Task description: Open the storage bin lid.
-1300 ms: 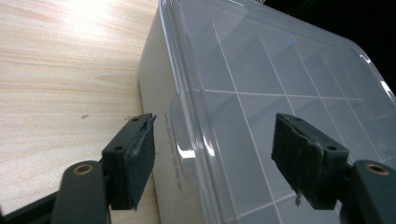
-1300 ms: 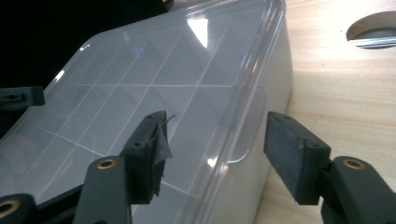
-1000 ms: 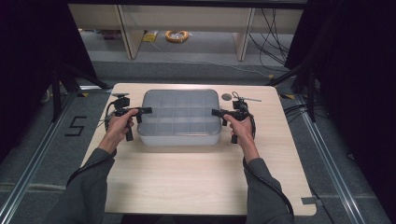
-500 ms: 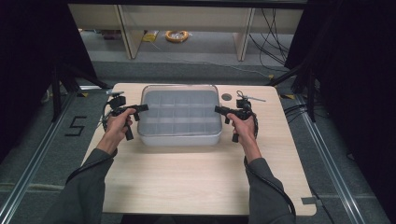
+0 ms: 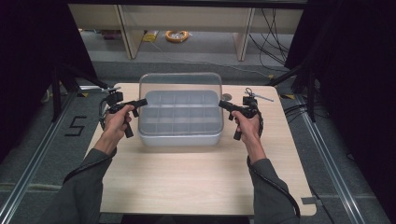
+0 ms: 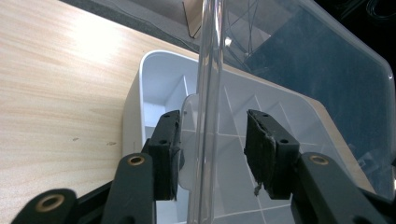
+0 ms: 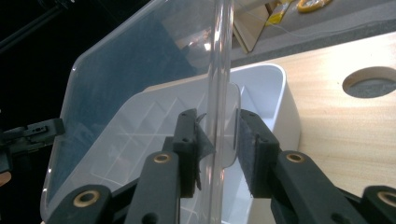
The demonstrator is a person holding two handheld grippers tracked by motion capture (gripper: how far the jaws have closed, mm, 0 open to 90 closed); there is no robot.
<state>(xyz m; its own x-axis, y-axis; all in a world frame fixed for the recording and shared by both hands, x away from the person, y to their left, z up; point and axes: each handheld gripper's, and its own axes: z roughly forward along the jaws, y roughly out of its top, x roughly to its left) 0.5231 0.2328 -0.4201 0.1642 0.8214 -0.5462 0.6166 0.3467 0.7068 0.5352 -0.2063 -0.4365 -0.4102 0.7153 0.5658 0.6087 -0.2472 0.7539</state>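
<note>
A pale wood tabletop [image 5: 196,182] with a round hole [image 7: 369,81] stood on grey floor [image 5: 42,140]. My fingers straddled the raised lid [image 5: 180,84]'s edges, unclosed.

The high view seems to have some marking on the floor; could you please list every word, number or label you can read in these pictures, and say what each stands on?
"5": a dark numeral on the grey floor, left of the wooden table.
The clear lid, the white compartment box and both grippers carry no lettering that I can read.
Items on the far floor are too small to read.
</note>
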